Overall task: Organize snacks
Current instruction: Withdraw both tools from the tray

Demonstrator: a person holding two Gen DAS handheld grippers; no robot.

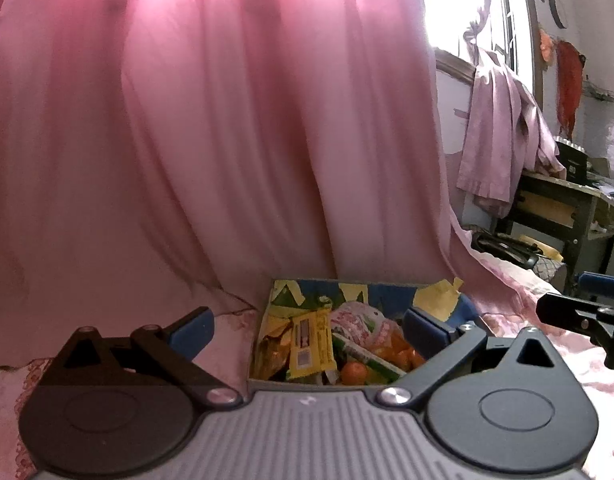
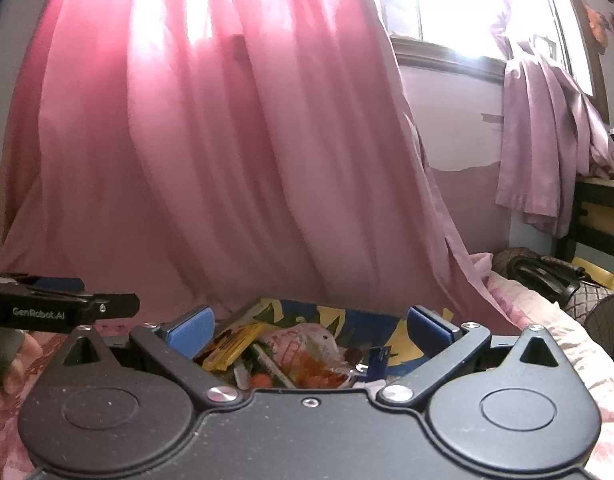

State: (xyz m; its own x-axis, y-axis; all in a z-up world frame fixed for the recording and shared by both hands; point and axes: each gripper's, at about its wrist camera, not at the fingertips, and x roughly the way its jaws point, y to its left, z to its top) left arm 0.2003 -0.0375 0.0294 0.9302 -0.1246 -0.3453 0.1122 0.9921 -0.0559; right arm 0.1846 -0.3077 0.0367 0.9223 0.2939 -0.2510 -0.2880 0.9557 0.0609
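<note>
While glossy wrappers [image 1: 311, 340] crinkle, the cardboard box [image 1: 263, 320] sits rectangular.

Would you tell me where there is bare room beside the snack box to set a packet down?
The pink floral bedsheet lies bare left of the colourful cardboard snack box, up to the pink curtain. Bare sheet also runs right of the box. Inside, yellow packets and small oranges crowd it.

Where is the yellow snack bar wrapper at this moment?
In the left wrist view the yellow snack bar wrapper lies inside the colourful cardboard box, left of centre, beside the pink-patterned packet and above a small orange fruit.
</note>
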